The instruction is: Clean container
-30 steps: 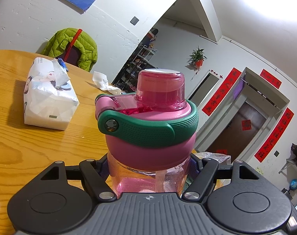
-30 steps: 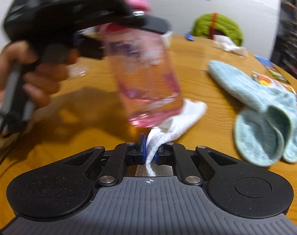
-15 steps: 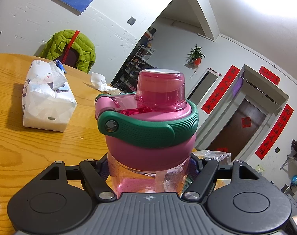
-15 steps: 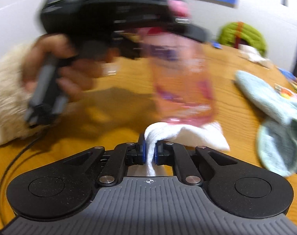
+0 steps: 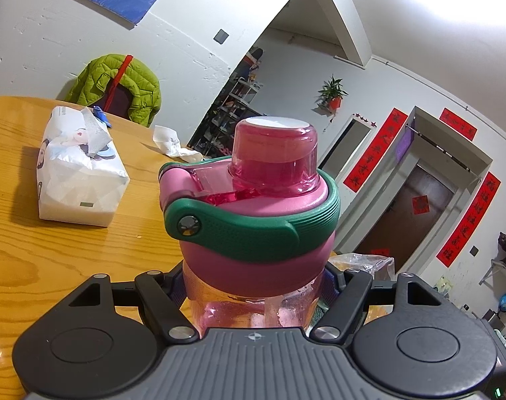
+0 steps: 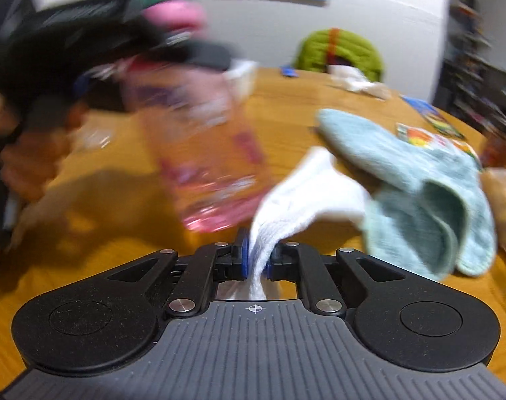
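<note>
The pink translucent plastic bottle (image 5: 253, 233) with its green carry strap stands upright, clamped below its lid by the left gripper (image 5: 253, 286) above the wooden table (image 5: 36, 250).

From the right gripper (image 6: 258, 260), whose jaws are easing apart around a white cloth (image 6: 306, 193), the bottle's base (image 6: 216, 213) tilts just left of the cloth.

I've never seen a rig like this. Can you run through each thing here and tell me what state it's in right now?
Pink bottle: lid closed, held off the table, tilted.
Left gripper: clamped round the bottle below its lid.
Right gripper: jaws opening slightly, white cloth between them.
White cloth: pinched at one end, the rest fanned out beside the bottle.
Tissue pack: opened on top.
Blue towel: lying crumpled on the table.
</note>
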{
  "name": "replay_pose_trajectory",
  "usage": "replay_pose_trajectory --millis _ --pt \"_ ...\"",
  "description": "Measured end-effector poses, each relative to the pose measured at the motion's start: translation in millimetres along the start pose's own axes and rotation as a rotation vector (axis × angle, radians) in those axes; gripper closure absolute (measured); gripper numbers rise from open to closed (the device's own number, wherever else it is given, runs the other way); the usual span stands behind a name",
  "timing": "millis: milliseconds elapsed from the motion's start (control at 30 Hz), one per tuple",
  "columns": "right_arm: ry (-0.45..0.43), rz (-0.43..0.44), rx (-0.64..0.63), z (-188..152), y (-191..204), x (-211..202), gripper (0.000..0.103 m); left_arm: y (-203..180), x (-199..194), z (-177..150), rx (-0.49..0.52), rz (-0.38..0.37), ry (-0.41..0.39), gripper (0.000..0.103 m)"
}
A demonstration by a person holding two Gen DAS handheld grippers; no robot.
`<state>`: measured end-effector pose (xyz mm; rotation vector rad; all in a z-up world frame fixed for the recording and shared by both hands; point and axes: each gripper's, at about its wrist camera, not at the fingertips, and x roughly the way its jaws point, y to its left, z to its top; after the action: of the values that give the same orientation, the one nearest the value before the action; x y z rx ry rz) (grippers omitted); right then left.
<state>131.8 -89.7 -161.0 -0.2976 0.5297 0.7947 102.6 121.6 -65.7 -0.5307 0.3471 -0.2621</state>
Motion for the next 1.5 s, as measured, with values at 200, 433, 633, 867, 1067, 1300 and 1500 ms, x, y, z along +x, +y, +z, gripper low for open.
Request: replay_pose_trajectory --millis 200,433,633,867,1067,1300,1500 --pt "-0.027 0.167 -0.159 -2.8 30.7 -5.7 0.092 -1.8 0.8 0.0 0.01 -0.001 0.0 0.031" --pt "-0.049 0.229 -0.197 -6.4 37.9 -15.2 0.092 -5.2 1.6 -1.1 0.042 -0.003 0.0 0.031" --pt "0.0 -0.045 -0.104 -4.6 12.9 -2.8 0.09 -2.9 2.4 -0.3 0.029 -0.003 0.002 0.031" --pt "-0.011 -0.014 -0.132 -3.1 14.9 -1.4 0.089 -4.6 2.0 -0.8 0.044 0.001 0.001 0.031" --pt "-0.046 0.209 -0.276 -9.6 43.2 -13.9 0.088 -8.8 1.8 -2.0 0.073 0.0 -0.001 0.031" --pt "-0.019 0.072 -0.184 -7.3 20.6 -14.1 0.091 -15.1 2.7 -3.5 0.127 -0.006 0.005 0.031" --pt "0.044 -0.179 0.012 3.5 -12.8 5.7 0.088 -45.6 5.6 -17.8 0.369 -0.015 0.008 0.031"
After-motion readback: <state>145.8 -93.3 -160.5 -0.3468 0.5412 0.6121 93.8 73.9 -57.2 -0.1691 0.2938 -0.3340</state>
